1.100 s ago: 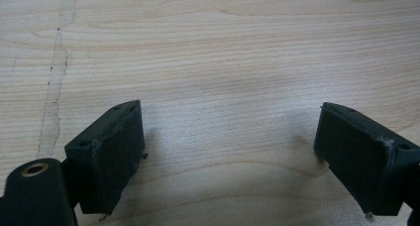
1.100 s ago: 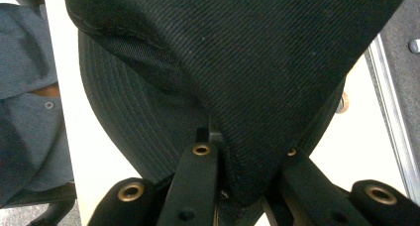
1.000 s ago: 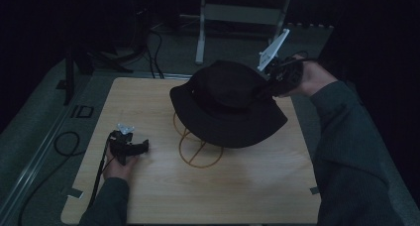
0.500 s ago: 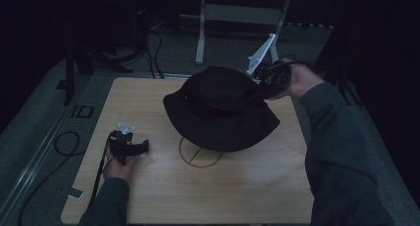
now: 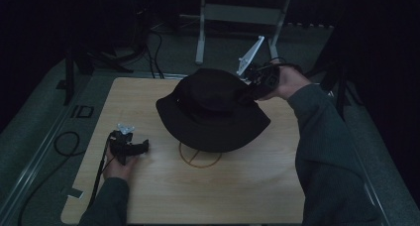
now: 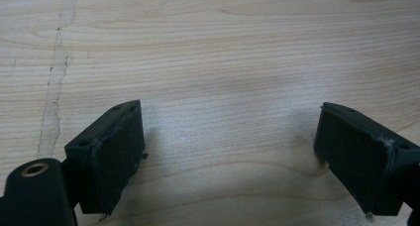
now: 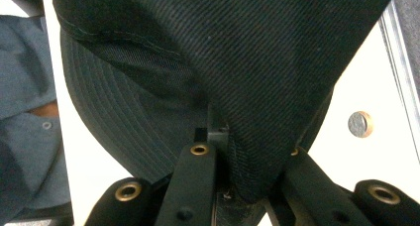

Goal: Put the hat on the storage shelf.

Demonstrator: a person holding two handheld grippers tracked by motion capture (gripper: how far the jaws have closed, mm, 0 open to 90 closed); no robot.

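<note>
A pale, light-wood table (image 5: 198,196) with rounded corners and a visible grain carries everything. Near its middle stands a thin golden wire stand with a round ring base (image 5: 200,155), and this ring rests directly on the wood. A black fabric bucket hat (image 5: 213,109) sits over the stand, hiding its upper part; whether its brim touches the table anywhere cannot be told. To the left of the ring, near the table's left edge, the left gripper (image 5: 130,147) lies on the wood. In the left gripper view, a faint crack-like line (image 6: 53,72) runs along the tabletop.
</note>
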